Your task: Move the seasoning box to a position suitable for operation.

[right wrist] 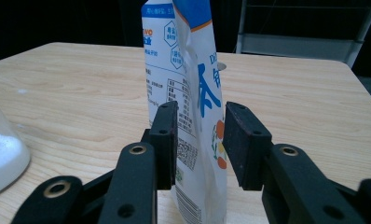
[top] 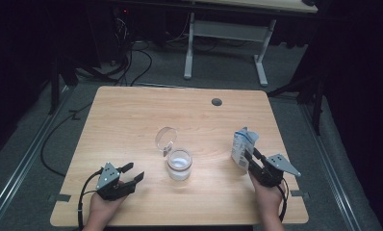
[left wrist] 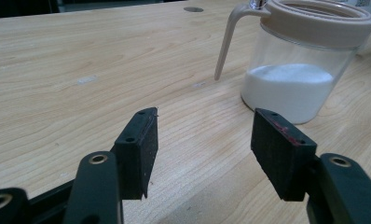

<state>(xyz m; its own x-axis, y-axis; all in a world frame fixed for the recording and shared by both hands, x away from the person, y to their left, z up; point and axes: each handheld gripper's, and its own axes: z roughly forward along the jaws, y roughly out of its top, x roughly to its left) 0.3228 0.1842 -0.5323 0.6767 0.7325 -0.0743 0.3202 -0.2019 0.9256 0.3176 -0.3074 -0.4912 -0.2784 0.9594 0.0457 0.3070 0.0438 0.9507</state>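
A jar (top: 180, 165) holding powder stands near the middle of the table (top: 132, 115), its opened lid (top: 166, 138) raised just behind it. A pouch (top: 241, 146) stands upright well to its right, seemingly touching the right gripper (top: 251, 156). The left gripper (top: 132, 173) rests left of the jar.

Matt wooden table (top: 132, 120), clear plastic jar (left wrist: 305, 70)

**Two black hand-held grippers**

The left gripper (top: 132, 172) and right gripper (top: 250, 155) are black, each topped by a grey three-cornered plate with small dark holes. A black cable loops back from behind each. Brass-ringed holes sit in the linkage arms behind the rectangular pads (left wrist: 139, 149), and one left pad edge carries reddish marks.
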